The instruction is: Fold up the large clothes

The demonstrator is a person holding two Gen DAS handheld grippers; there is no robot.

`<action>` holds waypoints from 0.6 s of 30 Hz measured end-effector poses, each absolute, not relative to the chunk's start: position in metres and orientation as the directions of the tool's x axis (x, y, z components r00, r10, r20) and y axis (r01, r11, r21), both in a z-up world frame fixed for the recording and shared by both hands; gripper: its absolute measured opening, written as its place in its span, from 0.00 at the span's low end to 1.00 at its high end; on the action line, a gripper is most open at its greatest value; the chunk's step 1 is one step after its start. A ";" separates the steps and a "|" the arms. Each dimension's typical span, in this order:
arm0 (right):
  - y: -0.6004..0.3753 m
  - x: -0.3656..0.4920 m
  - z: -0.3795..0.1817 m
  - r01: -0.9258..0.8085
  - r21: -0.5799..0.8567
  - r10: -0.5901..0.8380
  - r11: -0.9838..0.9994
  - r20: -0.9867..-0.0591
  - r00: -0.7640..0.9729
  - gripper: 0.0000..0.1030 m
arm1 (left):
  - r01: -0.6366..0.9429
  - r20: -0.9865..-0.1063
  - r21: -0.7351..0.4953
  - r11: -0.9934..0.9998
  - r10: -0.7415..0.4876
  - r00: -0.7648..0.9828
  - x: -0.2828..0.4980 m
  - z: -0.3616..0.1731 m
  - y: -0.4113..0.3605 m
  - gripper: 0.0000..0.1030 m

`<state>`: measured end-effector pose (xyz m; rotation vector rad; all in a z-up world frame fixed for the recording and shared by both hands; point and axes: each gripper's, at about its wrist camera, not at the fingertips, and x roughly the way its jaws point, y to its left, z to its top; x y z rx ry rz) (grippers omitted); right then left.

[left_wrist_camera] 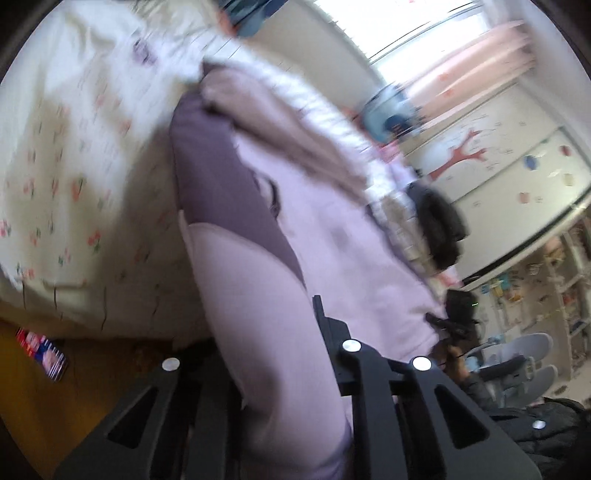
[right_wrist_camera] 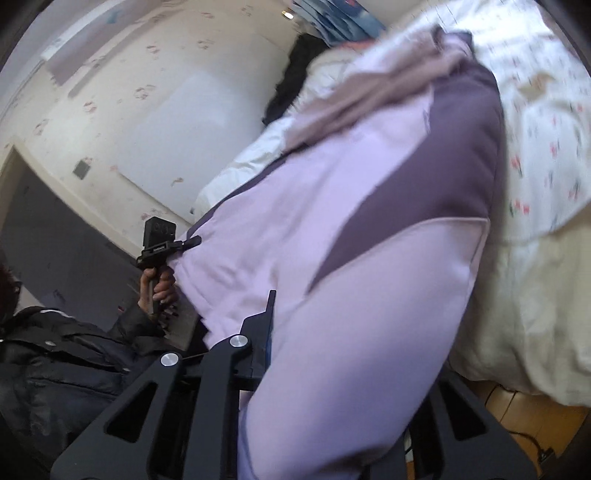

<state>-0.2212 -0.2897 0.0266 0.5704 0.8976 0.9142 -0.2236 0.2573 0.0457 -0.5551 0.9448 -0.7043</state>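
Both grippers, left gripper (left_wrist_camera: 280, 369) and right gripper (right_wrist_camera: 351, 369), clenched on lilac-and-purple garment (left_wrist_camera: 332, 229). Cloth pinched between fingers, long axis running ahead over bed (left_wrist_camera: 74, 147). Neither hand nearer; grips side by side.

Floral-sheeted bed (left_wrist_camera: 55, 166), bright window (left_wrist_camera: 406, 22), wooden floor (left_wrist_camera: 22, 398).

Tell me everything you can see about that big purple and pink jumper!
The large soft garment of pale lilac fabric with dark purple panels looks like thick fleecy cotton. It is pulled up off the floral white bedsheet, stretched between the two tools: the left gripper has its jaws shut on one lilac edge, and the right gripper has its jaws shut on the other. Its far end lies bunched on the bed. The picture is blurred.
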 end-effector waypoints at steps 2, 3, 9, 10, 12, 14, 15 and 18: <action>-0.290 -0.226 0.040 -0.466 0.728 0.864 0.502 -0.410 0.292 0.19 | 0.361 -0.497 -0.691 0.627 -0.774 0.393 -0.235 0.062 0.258 0.16; -0.289 -0.231 0.047 -0.493 0.691 0.849 0.528 -0.444 0.287 0.19 | 0.378 -0.501 -0.682 0.626 -0.776 0.383 -0.239 0.063 0.260 0.16; -0.261 -0.239 0.038 -0.490 0.411 0.600 0.769 -0.728 0.331 0.33 | 0.279 -0.680 -0.634 0.721 -0.692 0.241 -0.239 0.002 0.265 0.31; -0.255 -0.241 0.035 -0.489 0.378 0.570 0.786 -0.749 0.338 0.35 | 0.258 -0.678 -0.645 0.720 -0.694 0.241 -0.240 -0.006 0.267 0.35; -0.244 -0.247 0.026 -0.496 0.292 0.499 0.818 -0.789 0.358 0.39 | 0.221 -0.685 -0.650 0.727 -0.686 0.245 -0.239 -0.012 0.267 0.64; -0.236 -0.250 0.023 -0.496 0.242 0.457 0.834 -0.808 0.372 0.42 | 0.212 -0.693 -0.646 0.733 -0.680 0.238 -0.239 -0.013 0.267 0.72; -0.234 -0.250 0.024 -0.499 0.214 0.434 0.840 -0.817 0.381 0.43 | 0.214 -0.694 -0.647 0.732 -0.681 0.234 -0.238 -0.012 0.266 0.72; -0.228 -0.249 0.025 -0.504 0.168 0.397 0.847 -0.830 0.392 0.46 | 0.207 -0.691 -0.653 0.729 -0.685 0.232 -0.236 -0.011 0.264 0.77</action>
